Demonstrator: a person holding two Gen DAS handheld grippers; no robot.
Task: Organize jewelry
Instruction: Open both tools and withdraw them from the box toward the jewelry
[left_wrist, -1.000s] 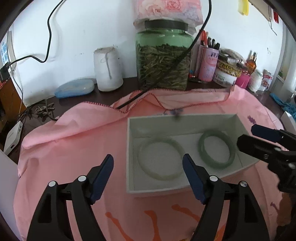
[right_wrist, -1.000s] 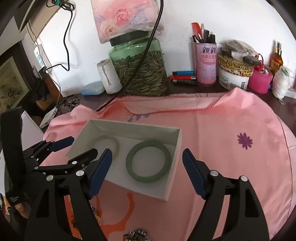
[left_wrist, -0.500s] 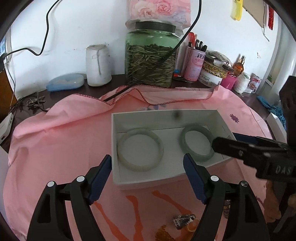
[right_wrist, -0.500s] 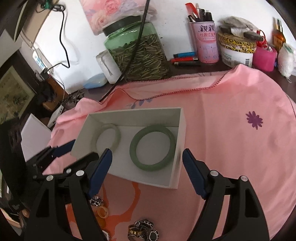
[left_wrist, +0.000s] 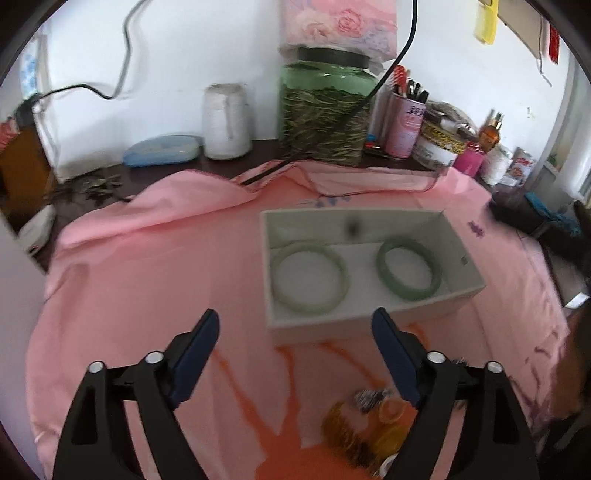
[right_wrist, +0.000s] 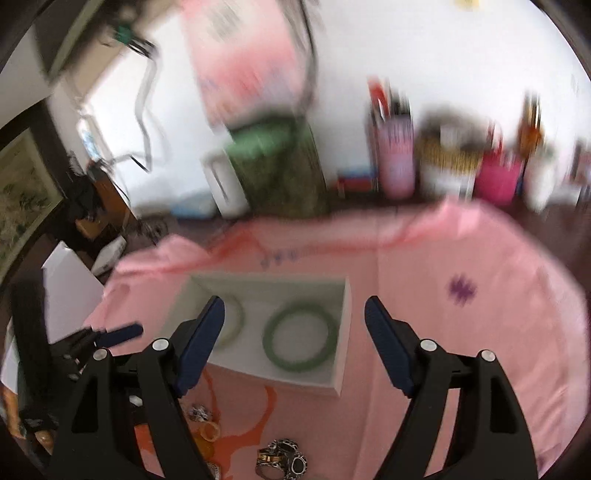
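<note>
Jaws: both grippers, left gripper and right gripper, spread wide, empty. Next we lower squarely over rings, lower centre; white box awaits above.

We look from both wrists toward the wall, sharing the nearby white box on pink cloth.
</note>
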